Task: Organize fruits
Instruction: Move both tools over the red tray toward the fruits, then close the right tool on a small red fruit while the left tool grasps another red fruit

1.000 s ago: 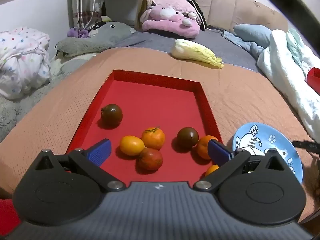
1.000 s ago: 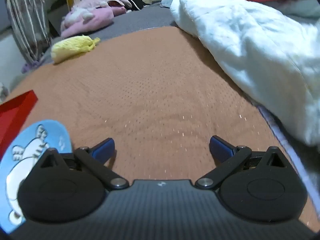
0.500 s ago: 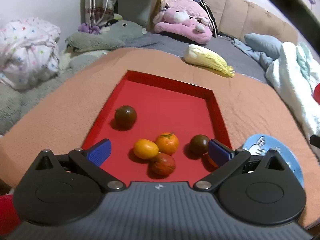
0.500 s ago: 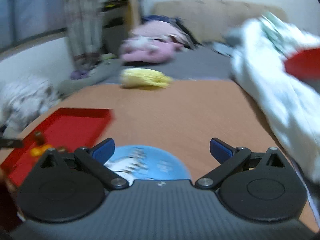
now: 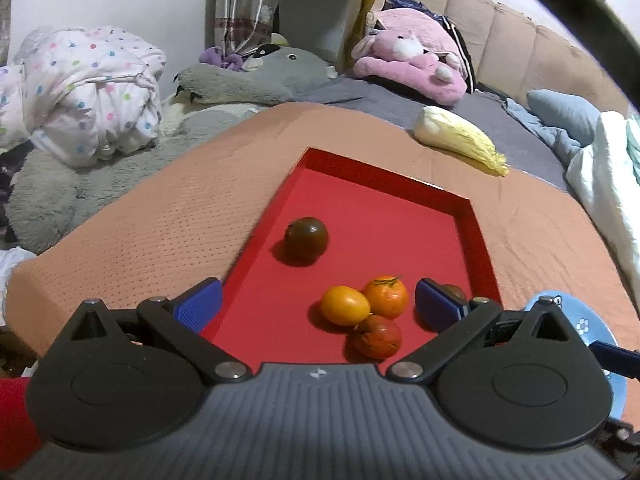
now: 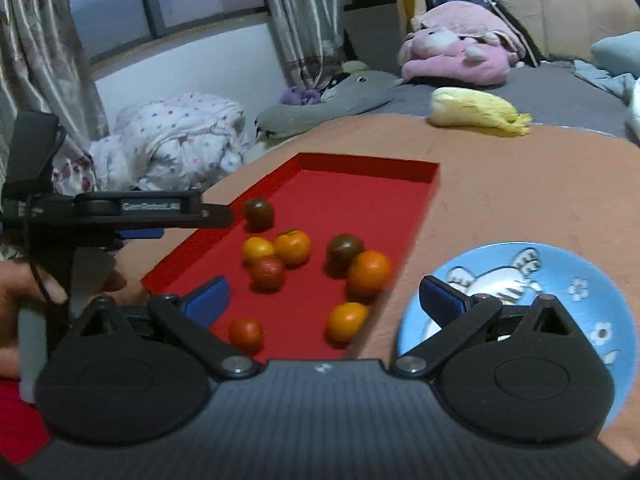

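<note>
A red tray [image 5: 478, 236] [image 6: 428, 200] lies on the orange cloth and holds several fruits: a dark tomato [image 5: 306, 237] [image 6: 259, 213], a yellow one [image 5: 345, 305] [image 6: 258, 249], oranges [image 5: 386, 296] [image 6: 369, 271] and red ones [image 5: 376, 336] [image 6: 245, 333]. A blue cartoon plate [image 6: 560, 276] [image 5: 592, 326] lies right of the tray. My left gripper [image 5: 318, 306] is open and empty above the tray's near end; it shows from the side in the right wrist view [image 6: 180, 222]. My right gripper [image 6: 324, 300] is open and empty over the tray's near right corner.
A pale yellow cabbage [image 5: 460, 142] [image 6: 478, 112] lies beyond the tray. Plush toys [image 5: 408, 60], a dotted quilt [image 5: 88, 92] and a white duvet [image 5: 604, 184] surround the cloth. A curtain [image 6: 36, 40] hangs at the left.
The right gripper has swung left, from facing bare cloth and the duvet to facing the tray and plate. The left gripper has shifted left and back a little. Both stay open.
</note>
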Action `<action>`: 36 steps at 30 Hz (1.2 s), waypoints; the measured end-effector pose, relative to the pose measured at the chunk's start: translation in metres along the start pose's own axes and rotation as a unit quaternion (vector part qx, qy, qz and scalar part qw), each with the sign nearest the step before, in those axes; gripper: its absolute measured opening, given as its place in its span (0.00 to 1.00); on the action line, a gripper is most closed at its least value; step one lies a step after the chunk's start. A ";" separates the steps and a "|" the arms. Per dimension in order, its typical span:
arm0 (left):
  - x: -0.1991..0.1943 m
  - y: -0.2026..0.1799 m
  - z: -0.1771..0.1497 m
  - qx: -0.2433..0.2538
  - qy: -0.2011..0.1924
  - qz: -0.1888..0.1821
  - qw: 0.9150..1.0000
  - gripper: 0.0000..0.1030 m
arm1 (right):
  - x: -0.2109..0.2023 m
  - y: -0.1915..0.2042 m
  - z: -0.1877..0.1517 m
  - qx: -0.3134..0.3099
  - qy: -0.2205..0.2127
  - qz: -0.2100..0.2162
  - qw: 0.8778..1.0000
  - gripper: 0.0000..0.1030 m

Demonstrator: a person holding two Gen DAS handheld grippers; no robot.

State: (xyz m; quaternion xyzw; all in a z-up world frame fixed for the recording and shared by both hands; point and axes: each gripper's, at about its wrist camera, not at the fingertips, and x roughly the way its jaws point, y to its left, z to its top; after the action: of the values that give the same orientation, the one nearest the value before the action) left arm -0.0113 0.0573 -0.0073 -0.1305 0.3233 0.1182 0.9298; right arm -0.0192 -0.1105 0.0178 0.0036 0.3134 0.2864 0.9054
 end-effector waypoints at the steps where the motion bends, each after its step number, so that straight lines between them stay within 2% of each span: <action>1: 0.001 0.000 0.000 0.000 0.001 0.001 1.000 1.00 | 0.008 0.005 0.001 -0.006 0.009 0.006 1.000 0.96; 2: 0.000 0.000 -0.001 0.001 0.000 0.003 1.000 1.00 | 0.011 0.012 0.002 -0.016 0.017 0.014 1.000 0.92; 4: -0.001 0.001 -0.001 0.001 -0.005 0.009 1.000 1.00 | 0.019 0.026 0.003 -0.048 0.033 0.016 0.998 0.73; 6: -0.001 0.002 -0.001 -0.005 -0.007 0.012 1.000 1.00 | 0.026 0.041 0.002 -0.080 0.049 0.016 0.995 0.62; 8: -0.001 0.004 -0.001 -0.013 -0.006 0.016 1.000 1.00 | 0.033 0.048 0.002 -0.088 0.066 0.021 0.994 0.61; 10: 0.000 0.006 -0.001 -0.020 -0.002 0.014 1.000 1.00 | 0.038 0.051 0.001 -0.089 0.079 0.029 0.993 0.48; 11: 0.001 0.007 -0.001 -0.022 -0.001 0.014 1.000 1.00 | 0.041 0.053 0.000 -0.090 0.085 0.031 0.992 0.45; 19: 0.004 0.013 -0.001 -0.036 0.004 0.012 0.999 1.00 | 0.061 0.054 0.000 -0.085 0.124 0.042 0.988 0.44; 21: 0.005 0.015 -0.001 -0.041 0.006 0.011 0.999 1.00 | 0.066 0.054 -0.001 -0.083 0.133 0.048 0.987 0.40; 28: 0.006 0.018 -0.001 -0.052 0.010 0.012 0.999 1.00 | 0.084 0.039 0.001 -0.027 0.175 0.063 0.982 0.39; 29: 0.006 0.018 -0.002 -0.053 0.011 0.012 0.998 1.00 | 0.084 0.039 0.001 -0.027 0.176 0.064 0.982 0.39; 31: 0.008 0.018 -0.002 -0.054 0.013 0.013 0.998 1.00 | 0.082 0.041 0.000 -0.033 0.175 0.073 0.981 0.30; 36: 0.009 0.015 -0.002 -0.053 0.017 0.011 0.998 1.00 | 0.077 0.044 -0.002 -0.046 0.160 0.067 0.984 0.29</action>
State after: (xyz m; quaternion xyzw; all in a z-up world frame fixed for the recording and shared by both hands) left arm -0.0102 0.0720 -0.0167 -0.1779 0.3334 0.1435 0.9147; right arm 0.0060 -0.0335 -0.0193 -0.0626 0.4395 0.3578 0.8216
